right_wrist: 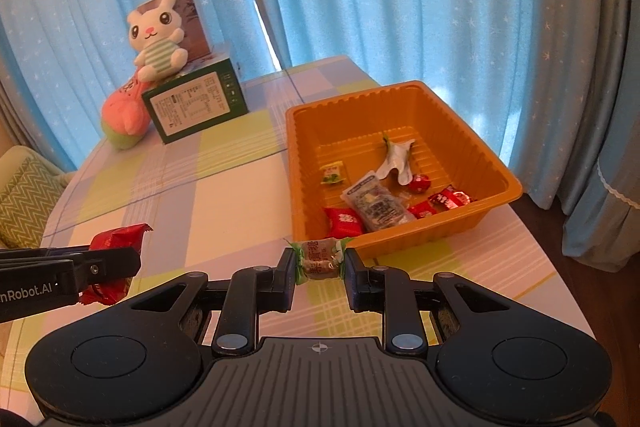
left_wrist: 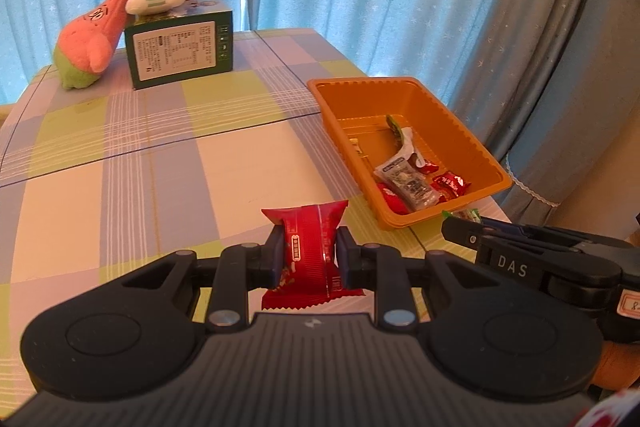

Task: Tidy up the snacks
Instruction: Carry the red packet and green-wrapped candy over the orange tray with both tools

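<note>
Blue curtains back your checked bench (right_wrist: pixel 224 187). Your right hand-held gripper (right_wrist: pixel 320 265), grasping a green candy (right_wrist: pixel 319 261) crosswise, sits nearer the orange tray (right_wrist: pixel 404 239) just ahead; your left hand-held gripper (left_wrist: pixel 310 257) clamps a red packet (left_wrist: pixel 308 247).

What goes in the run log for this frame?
left gripper: shut on red snack packet | right gripper: shut on green-ended candy | orange tray: several snacks inside

Left gripper (left_wrist: pixel 308 259) clamps red snack packet (left_wrist: pixel 310 247) above checked table (left_wrist: pixel 160 167); orange tray (left_wrist: pixel 472 155) right, holding wrapped snacks (left_wrist: pixel 412 183).
</note>
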`<state>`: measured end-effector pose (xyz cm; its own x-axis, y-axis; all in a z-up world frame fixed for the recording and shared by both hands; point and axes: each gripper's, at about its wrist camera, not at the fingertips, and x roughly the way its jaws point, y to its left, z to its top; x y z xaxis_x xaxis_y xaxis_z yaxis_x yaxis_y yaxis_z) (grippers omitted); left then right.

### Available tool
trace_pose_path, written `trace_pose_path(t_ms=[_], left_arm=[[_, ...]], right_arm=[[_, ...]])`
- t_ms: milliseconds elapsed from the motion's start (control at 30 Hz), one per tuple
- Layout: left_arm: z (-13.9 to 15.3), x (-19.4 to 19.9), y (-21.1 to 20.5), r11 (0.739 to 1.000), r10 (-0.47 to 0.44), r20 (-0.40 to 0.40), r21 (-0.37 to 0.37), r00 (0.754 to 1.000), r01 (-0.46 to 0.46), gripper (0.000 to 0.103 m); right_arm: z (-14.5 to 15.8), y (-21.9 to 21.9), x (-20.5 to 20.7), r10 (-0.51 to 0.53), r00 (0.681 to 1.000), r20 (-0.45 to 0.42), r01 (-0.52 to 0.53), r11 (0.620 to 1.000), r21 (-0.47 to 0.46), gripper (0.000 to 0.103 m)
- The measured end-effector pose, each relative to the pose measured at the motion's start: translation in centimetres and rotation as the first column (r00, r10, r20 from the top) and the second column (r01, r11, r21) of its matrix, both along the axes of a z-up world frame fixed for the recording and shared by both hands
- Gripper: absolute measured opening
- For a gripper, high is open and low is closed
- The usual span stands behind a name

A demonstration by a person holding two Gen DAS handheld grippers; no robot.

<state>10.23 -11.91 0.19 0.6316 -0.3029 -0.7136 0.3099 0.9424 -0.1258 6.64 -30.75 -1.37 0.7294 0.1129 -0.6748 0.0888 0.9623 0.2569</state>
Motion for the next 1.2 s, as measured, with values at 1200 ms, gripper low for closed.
trace_pose_path(t_ms=[1200], left_arm=[[0.0, 4.8, -8.5, 0.994, -0.103, 0.010, -0.029, 0.995, 0.104, 0.023]], right_arm=[[0.9, -7.9, 3.4, -0.092, 0.996, 0.010, 0.092, 0.996, 0.018, 0.025]])
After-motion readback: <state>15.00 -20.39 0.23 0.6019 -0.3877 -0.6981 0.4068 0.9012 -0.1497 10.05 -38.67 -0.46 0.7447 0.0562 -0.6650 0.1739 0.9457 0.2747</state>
